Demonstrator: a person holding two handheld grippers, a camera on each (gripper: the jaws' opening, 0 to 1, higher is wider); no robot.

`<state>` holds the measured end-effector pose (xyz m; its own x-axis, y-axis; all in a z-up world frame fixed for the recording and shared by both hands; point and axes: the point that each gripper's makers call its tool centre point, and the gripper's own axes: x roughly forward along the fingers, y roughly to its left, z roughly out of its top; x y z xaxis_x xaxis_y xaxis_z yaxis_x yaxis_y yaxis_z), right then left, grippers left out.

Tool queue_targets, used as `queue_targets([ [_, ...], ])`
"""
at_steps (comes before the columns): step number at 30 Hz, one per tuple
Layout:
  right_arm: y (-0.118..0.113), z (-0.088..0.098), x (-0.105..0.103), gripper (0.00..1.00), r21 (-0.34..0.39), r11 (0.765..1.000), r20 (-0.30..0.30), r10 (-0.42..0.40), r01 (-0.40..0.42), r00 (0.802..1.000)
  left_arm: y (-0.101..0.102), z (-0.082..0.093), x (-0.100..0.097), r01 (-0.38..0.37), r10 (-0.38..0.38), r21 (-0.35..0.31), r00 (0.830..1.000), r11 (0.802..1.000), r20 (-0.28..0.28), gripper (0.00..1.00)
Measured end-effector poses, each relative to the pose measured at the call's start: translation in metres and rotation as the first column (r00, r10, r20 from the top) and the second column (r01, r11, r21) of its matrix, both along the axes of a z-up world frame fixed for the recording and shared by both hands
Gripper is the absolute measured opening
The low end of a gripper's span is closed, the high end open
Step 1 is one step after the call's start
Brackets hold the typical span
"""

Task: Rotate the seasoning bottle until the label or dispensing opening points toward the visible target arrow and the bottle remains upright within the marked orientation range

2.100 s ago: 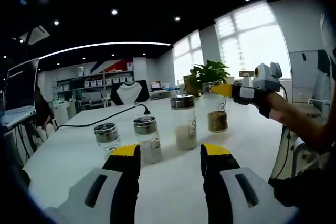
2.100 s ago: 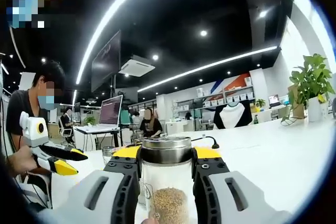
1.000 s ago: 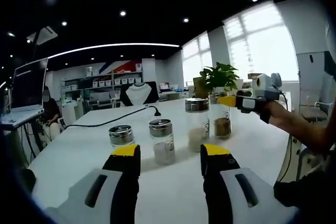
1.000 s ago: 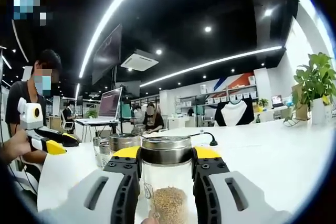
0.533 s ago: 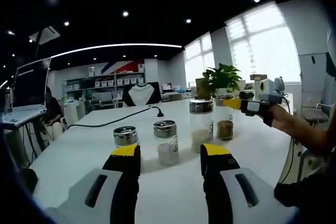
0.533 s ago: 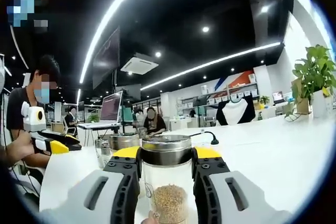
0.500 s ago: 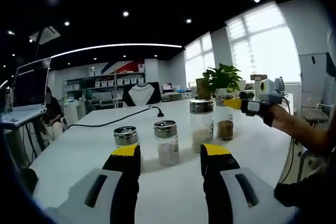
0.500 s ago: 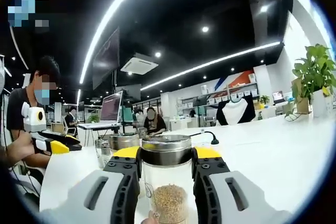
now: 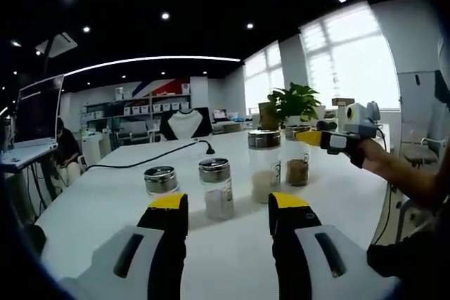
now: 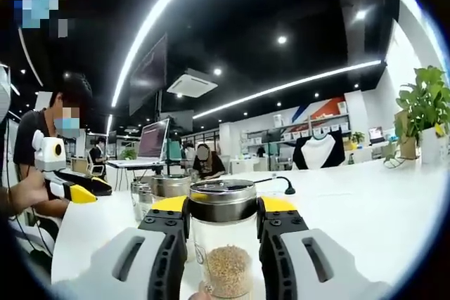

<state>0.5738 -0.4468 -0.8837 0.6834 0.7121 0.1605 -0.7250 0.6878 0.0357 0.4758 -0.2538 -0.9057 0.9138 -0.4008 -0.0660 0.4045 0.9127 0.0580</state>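
Right gripper point(image 10: 223, 216): clamped on seasoning bottle point(image 10: 223, 244), clear glass cylinder, metal lid, brown grains.
Left gripper point(image 9: 228, 210): jaws apart, holding nothing.
Table point(image 9: 105, 201): smooth, white.

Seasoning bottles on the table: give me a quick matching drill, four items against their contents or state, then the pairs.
Items:
1. shortest bottle
2. tall bottle
3. brown-filled bottle
4. left gripper

States:
A. pale powder in the lower part
B. open, holding nothing
C. clamped at the neck between the right gripper jaws
D. stands at the left end of the row in the left gripper view

Pairs: 1-D, 2-A, 3-C, 4-B
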Motion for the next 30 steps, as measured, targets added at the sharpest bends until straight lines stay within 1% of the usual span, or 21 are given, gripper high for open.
queue_targets([
  [5, -0.0002, -0.0002, -0.0003, 0.36, 0.010, 1.000, 0.001, -0.010, 0.010, 1.000, 0.0027, 0.0004, -0.0003, -0.008, 0.008, -0.002, 1.000, 1.000, 0.000, 0.49],
  [13, -0.0008, -0.0008, -0.0004, 0.36, 0.026, 1.000, -0.026, -0.013, 0.014, 1.000, 0.0034, -0.0017, -0.0028, -0.003, 0.003, -0.002, 1.000, 1.000, -0.010, 0.49],
  [18, -0.0013, -0.0014, -0.0011, 0.36, 0.021, 1.000, -0.037, -0.019, 0.020, 0.999, 0.0039, -0.0013, -0.0039, -0.005, 0.005, -0.004, 1.000, 1.000, -0.009, 0.50],
  [21, -0.0028, -0.0022, -0.0010, 0.36, 0.019, 0.999, -0.056, -0.025, 0.026, 0.998, 0.0035, -0.0009, -0.0048, -0.005, 0.005, -0.009, 1.000, 1.000, -0.009, 0.50],
  [28, -0.0055, -0.0020, -0.0039, 0.36, -0.002, 0.999, -0.062, -0.049, 0.049, 0.997, 0.0031, 0.0009, -0.0069, -0.002, 0.002, -0.016, 1.000, 1.000, -0.004, 0.50],
  [30, -0.0077, 0.0001, -0.0046, 0.36, 0.008, 0.998, -0.064, -0.056, 0.056, 0.996, 0.0038, 0.0014, -0.0073, -0.003, 0.003, -0.017, 1.000, 1.000, -0.002, 0.51],
])
